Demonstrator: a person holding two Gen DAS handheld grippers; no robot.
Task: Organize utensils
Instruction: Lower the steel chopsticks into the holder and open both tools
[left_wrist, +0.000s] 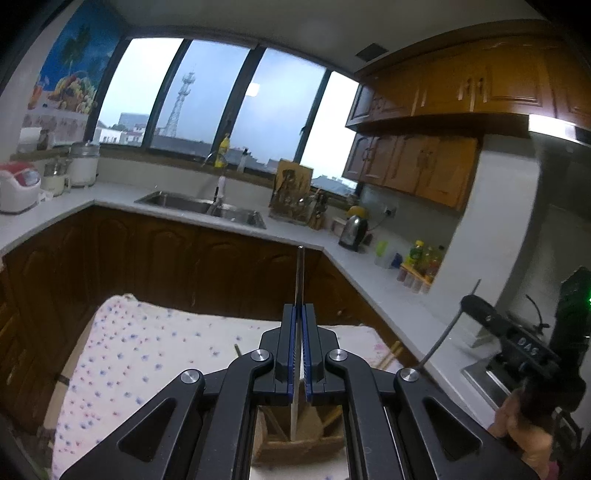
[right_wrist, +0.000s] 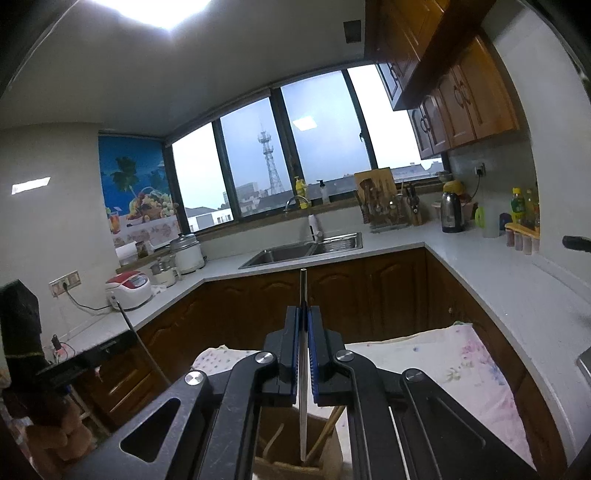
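Observation:
My left gripper (left_wrist: 298, 314) is shut on a thin metal utensil (left_wrist: 298, 280) that stands upright, its end sticking up past the fingertips and its lower part reaching down into a wooden utensil holder (left_wrist: 295, 439) below. My right gripper (right_wrist: 303, 314) is shut on a similar thin metal utensil (right_wrist: 303, 291), also upright, its lower end inside the same kind of wooden holder (right_wrist: 295, 469), which holds wooden chopsticks (right_wrist: 325, 432). The other gripper shows at the right edge of the left wrist view (left_wrist: 517, 343) and at the left edge of the right wrist view (right_wrist: 85, 362).
The holder stands on a table with a flowered cloth (left_wrist: 147, 350). Behind it runs a U-shaped white counter (left_wrist: 369, 273) with a steel sink (left_wrist: 207, 206), a kettle (left_wrist: 352, 230), a rice cooker (left_wrist: 18, 186), a knife rack (left_wrist: 291, 192) and bottles (left_wrist: 421, 258).

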